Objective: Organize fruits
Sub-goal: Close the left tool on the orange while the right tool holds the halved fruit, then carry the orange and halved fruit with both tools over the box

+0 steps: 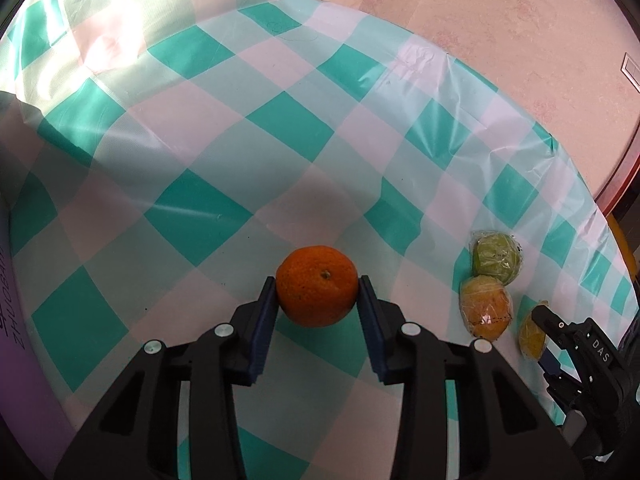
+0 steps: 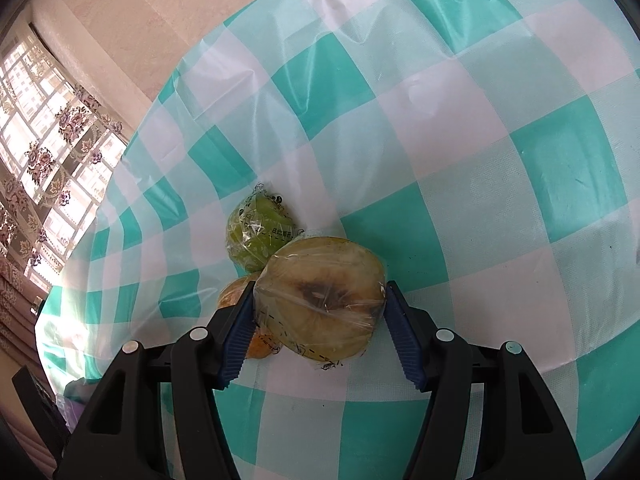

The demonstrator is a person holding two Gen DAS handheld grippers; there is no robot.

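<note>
Nearest the left wrist camera, the left gripper had its two blue pads against opposite sides of the orange, jaws drawn in narrow and clamped on it. The orange sat between the fingertips, stem scar facing up and slightly toward the far side, low over the teal-and-white checked tablecloth; contact with the cloth could not be judged. Nearest the right wrist camera, the right gripper stood at a middling opening, both pads pressed on the sides of a pale yellow fruit in clear wrap, its brown-stained face toward the camera. That fruit lay squarely between the fingertips. Just beyond it on the left, touching it, lay a green wrapped fruit; an orange-yellow wrapped fruit lay partly hidden behind the left finger. In the left view these wrapped fruits formed a cluster at the right edge of the table, well apart from the orange, with the right gripper at its near end.
</note>
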